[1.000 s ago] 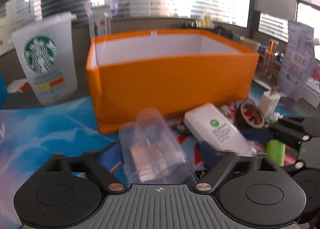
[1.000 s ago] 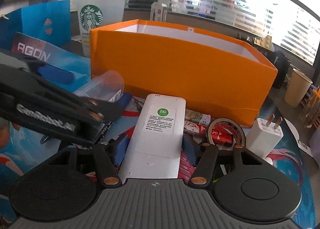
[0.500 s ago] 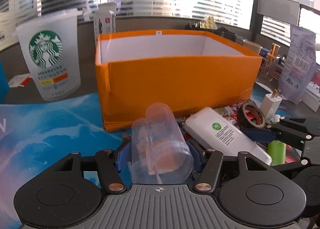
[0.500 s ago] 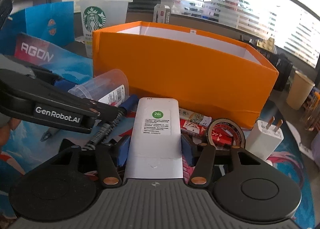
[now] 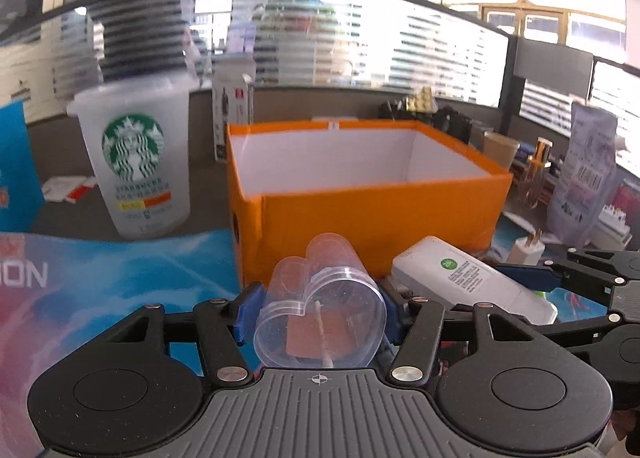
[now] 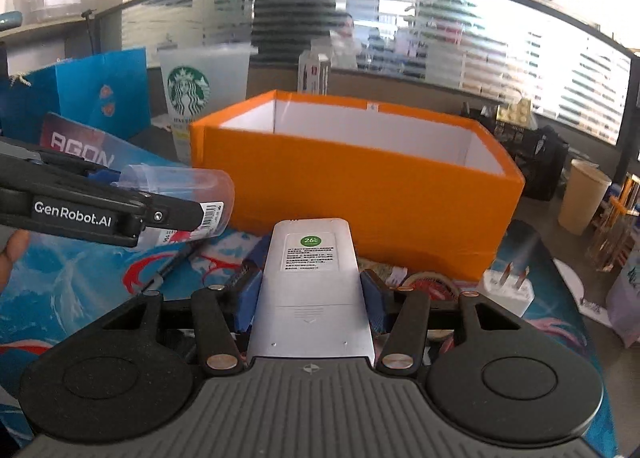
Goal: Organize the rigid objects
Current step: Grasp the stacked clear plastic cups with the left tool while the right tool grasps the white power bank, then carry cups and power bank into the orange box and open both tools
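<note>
My left gripper (image 5: 316, 310) is shut on a clear heart-shaped plastic container (image 5: 320, 322) with cotton swabs inside, held above the mat in front of the orange box (image 5: 376, 214). My right gripper (image 6: 310, 290) is shut on a white remote control (image 6: 310, 290) with a green sticker, lifted in front of the same orange box (image 6: 360, 194). The box is open on top with a white inside. In the right wrist view the left gripper and its container (image 6: 180, 186) are at the left. In the left wrist view the remote (image 5: 472, 278) is at the right.
A Starbucks cup (image 5: 136, 162) stands left of the box. A white plug charger (image 6: 508, 290) and a tape roll (image 6: 432, 286) lie on the blue mat (image 5: 120, 266) at the right. A paper cup (image 6: 580, 194) and bags stand at the far right.
Both grippers closed on their objects and lifted them. The view rose, so the inside of the box shows now.
</note>
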Demonstrator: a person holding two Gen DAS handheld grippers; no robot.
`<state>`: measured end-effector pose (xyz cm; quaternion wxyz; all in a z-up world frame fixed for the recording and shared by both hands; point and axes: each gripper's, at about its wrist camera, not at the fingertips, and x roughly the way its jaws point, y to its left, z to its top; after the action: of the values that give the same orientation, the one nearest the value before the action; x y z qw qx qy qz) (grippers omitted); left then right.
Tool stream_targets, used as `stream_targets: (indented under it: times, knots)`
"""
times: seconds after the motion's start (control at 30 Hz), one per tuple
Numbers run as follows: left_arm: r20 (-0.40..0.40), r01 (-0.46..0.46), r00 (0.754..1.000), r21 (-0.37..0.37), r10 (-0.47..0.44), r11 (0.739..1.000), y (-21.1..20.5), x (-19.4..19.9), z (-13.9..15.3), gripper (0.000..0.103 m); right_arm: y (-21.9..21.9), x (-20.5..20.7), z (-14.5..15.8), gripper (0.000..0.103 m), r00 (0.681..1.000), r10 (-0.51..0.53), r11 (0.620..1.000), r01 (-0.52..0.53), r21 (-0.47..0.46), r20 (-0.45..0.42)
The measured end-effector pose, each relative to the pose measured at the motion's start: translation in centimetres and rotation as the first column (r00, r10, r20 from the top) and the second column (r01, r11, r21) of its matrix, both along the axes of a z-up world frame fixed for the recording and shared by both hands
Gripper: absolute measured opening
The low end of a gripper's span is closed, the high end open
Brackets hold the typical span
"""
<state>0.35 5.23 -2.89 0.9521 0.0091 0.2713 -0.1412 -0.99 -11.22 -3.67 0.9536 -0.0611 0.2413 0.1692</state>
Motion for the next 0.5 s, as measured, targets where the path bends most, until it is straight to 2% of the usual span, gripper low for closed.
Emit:
stream_targets:
  times: [0.5]
  knots:
    - [0.136, 0.01, 0.991, 0.005, -0.01, 1.0, -0.9, 1.4, 5.9, 0.058, -1.4, 1.1, 5.1, 0.05, 0.987, -0.003, 1.0, -0.001, 0.028, 0.16]
